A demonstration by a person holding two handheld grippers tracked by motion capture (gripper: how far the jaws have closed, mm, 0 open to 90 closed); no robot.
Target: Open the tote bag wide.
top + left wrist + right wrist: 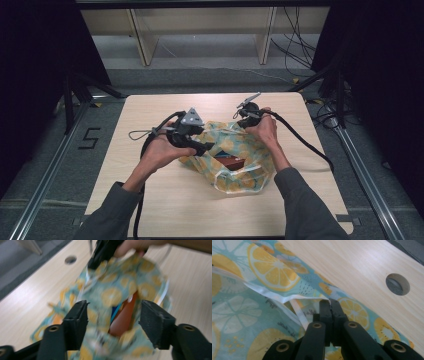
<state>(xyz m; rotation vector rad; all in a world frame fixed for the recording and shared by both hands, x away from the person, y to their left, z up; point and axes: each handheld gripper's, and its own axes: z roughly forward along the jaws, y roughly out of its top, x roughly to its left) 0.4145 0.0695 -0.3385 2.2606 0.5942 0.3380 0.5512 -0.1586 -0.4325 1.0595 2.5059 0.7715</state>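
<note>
The right gripper (331, 305) has its two black jaws pressed together on the white edge strip of the thin plastic bag printed with yellow lemon slices on teal (235, 155). The left gripper (113, 323) has its jaws wide apart, with nothing between them, and it hangs just over the bag's mouth. The bag lies near the middle of the pale wooden table (165, 210), a little toward its right edge. Inside it I can see an orange-red flat object (123, 320), but I cannot tell what it is. The bag looks light, soft and slippery, so it will probably fold and slide. I think the hemmed rim is the safest place to take hold.
</note>
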